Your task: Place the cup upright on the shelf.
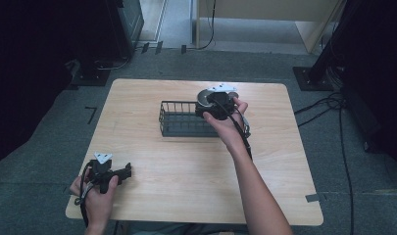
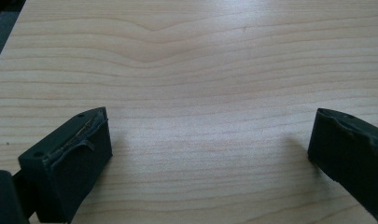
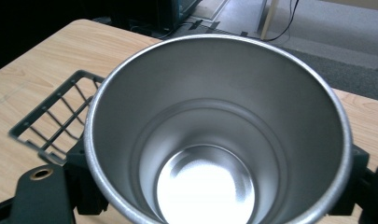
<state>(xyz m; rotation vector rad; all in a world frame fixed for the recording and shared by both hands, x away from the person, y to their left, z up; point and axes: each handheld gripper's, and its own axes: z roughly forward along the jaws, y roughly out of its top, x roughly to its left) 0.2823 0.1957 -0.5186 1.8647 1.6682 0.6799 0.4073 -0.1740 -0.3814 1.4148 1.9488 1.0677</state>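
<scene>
The right gripper has its jaws clamped on either side of a steel cup, carried upright and empty at the right end of the wire basket, so the pick-up looks done and the setting down is what's left. The left gripper rests near the table's front corner, jaws spread wide over bare wood

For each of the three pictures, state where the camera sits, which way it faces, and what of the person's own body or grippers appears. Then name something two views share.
High view: above the person's side, facing forward and down on the table; both forearms, left gripper.
Left gripper view: on the left gripper, facing bare tabletop; jaws apart.
Right gripper view: on the right gripper, facing into a steel cup.
Shared: wire basket.
</scene>
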